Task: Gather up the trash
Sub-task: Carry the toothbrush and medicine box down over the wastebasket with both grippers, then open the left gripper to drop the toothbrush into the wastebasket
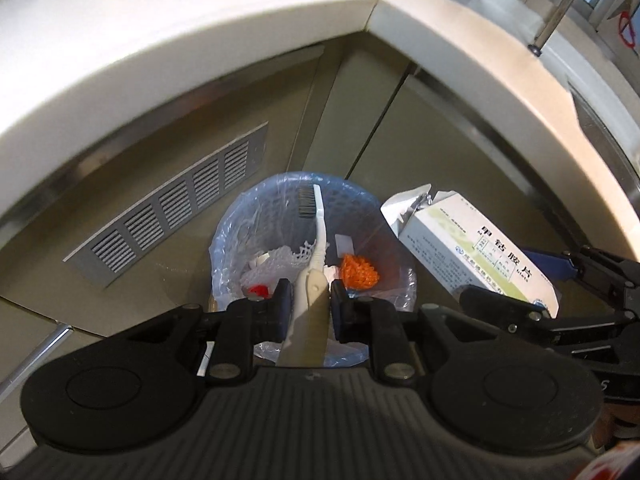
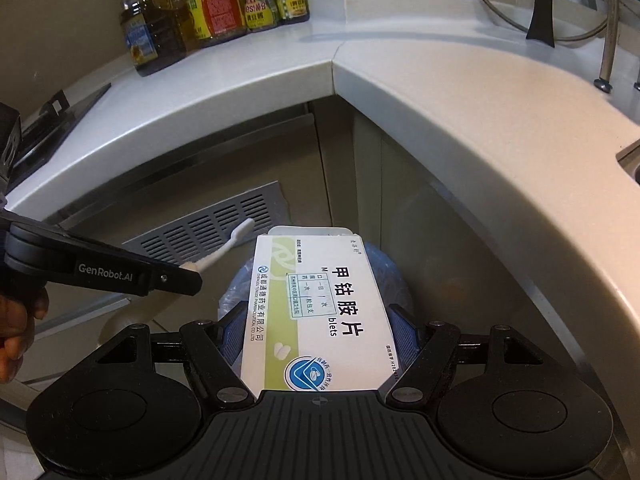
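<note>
Left wrist view: left gripper [image 1: 310,300], jaws clamped on a white toothbrush [image 1: 316,236], holds it directly above the lined trash bin [image 1: 232,240], long axis pointing away, bristles forward. Right of the bin's centre, right gripper [image 2: 318,330], jaws clamped on a medicine box [image 2: 316,312], hangs over the bin too.

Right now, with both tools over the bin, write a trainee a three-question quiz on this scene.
1. True or false: the left tool is shut on the toothbrush.
2. What does the right tool hold? A medicine box B jar C lid
3. Fill in: below both tools stands the blue ____, lined with a plastic bag.

Key: 1 true. 2 A. 3 bin; it already holds orange netting.
</note>
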`<state>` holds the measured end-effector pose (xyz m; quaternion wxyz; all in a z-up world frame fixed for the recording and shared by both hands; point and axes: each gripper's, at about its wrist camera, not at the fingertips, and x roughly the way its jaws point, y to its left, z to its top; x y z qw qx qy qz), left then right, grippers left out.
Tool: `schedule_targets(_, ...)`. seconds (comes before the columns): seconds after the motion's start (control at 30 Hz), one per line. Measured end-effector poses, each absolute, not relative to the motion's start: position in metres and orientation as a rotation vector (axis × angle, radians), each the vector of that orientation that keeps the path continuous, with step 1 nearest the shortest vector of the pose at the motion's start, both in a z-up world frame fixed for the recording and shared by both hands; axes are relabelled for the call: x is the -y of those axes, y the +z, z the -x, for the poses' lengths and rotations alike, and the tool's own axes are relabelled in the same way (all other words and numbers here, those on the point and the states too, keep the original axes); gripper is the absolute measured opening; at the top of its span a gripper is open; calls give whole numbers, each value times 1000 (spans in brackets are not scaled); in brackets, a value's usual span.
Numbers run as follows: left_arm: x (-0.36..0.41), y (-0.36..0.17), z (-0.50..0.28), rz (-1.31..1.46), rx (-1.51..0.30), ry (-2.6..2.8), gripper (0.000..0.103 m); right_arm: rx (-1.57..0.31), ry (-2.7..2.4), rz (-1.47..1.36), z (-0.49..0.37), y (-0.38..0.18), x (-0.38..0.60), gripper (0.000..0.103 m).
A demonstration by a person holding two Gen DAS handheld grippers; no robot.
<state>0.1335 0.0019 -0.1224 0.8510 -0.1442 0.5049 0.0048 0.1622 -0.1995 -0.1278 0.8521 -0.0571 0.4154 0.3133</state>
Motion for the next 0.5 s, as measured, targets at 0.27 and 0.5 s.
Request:
schedule_targets(0.27, -3, -143, -146, 328, -1097, 19, 18, -886, 638, 149, -173, -141, 192, 72)
schedule_targets(0.5, -4, -154, -161, 321, -1111, 13, 18, -905, 624, 155, -181, -152, 187, 72)
